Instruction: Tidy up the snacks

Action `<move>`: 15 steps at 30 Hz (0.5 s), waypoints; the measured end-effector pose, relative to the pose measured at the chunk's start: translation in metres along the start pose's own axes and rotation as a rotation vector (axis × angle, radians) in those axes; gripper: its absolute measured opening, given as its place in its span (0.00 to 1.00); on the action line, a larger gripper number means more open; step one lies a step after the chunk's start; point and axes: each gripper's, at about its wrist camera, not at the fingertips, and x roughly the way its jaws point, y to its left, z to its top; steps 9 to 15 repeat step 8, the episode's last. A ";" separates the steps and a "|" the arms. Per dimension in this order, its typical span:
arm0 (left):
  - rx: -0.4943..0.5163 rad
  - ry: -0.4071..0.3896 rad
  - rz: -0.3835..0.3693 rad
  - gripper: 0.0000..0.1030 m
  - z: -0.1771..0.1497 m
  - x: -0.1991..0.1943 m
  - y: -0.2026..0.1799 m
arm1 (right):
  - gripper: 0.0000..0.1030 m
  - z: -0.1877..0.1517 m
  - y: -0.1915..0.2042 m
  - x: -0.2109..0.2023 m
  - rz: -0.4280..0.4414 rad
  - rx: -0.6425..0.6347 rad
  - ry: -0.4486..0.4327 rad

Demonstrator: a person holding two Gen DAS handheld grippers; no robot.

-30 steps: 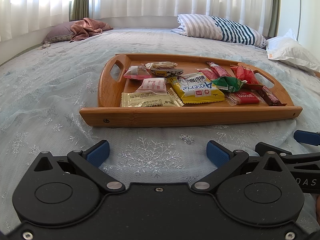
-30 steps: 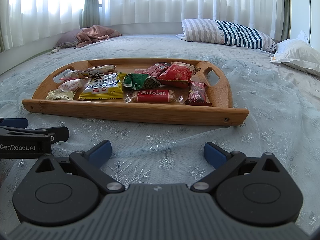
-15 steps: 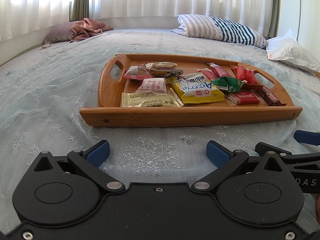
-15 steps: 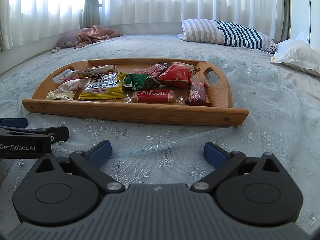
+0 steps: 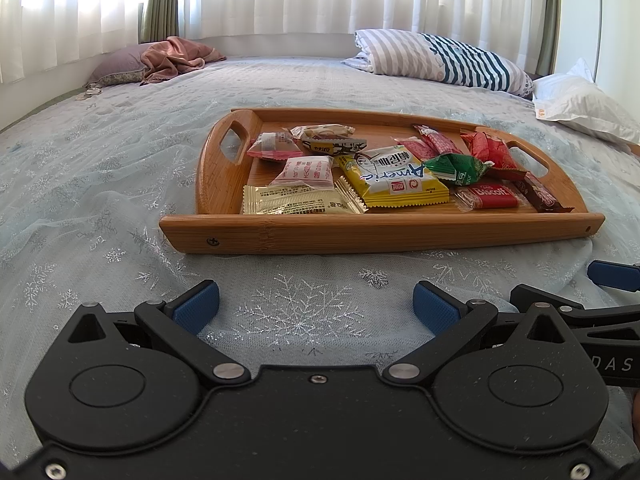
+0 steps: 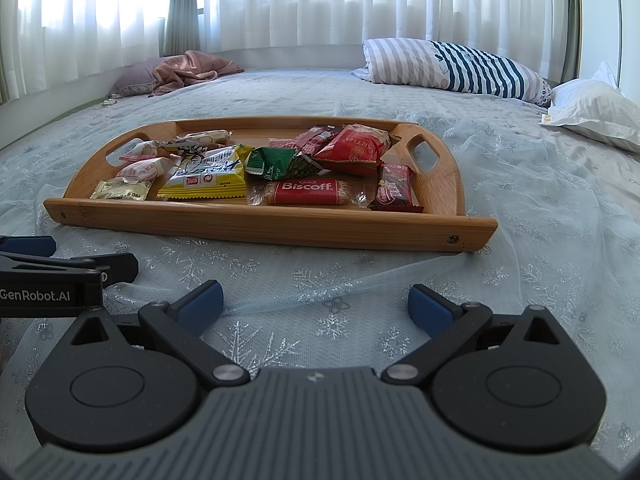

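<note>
A bed (image 5: 120, 184) under a pale snowflake-print cover fills both views, with a striped pillow (image 6: 452, 66) and a pink blanket (image 5: 176, 54) far back by the curtains. On the cover sits a wooden tray (image 5: 380, 230), its long axis running left to right across both views, a cut-out handle at each short end. Snacks lie loose inside it: a yellow packet (image 5: 394, 180) near the middle, a pale gold packet (image 5: 296, 200) along the front rim at the tray's left end, a red Biscoff biscuit (image 6: 308, 193) lengthwise along the front rim, a green wrapper (image 6: 280, 162) behind it, a red bag (image 6: 354, 148) toward the right handle and a dark brown bar (image 6: 396, 190) pointing front to back at the right end. The left gripper (image 5: 316, 302) and right gripper (image 6: 316, 302) sit side by side low over the cover, near the tray's front rim but apart from it, both spread wide and holding nothing.
</note>
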 end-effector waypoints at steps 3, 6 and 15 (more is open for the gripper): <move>0.001 -0.003 0.000 1.00 0.000 0.000 0.000 | 1.00 0.000 0.000 0.000 0.000 0.000 0.000; 0.000 -0.004 0.000 1.00 0.000 0.000 -0.001 | 1.00 0.000 0.000 0.000 0.000 0.000 -0.001; 0.000 -0.004 0.001 1.00 0.000 0.000 -0.001 | 1.00 0.000 0.000 0.000 0.000 0.000 0.000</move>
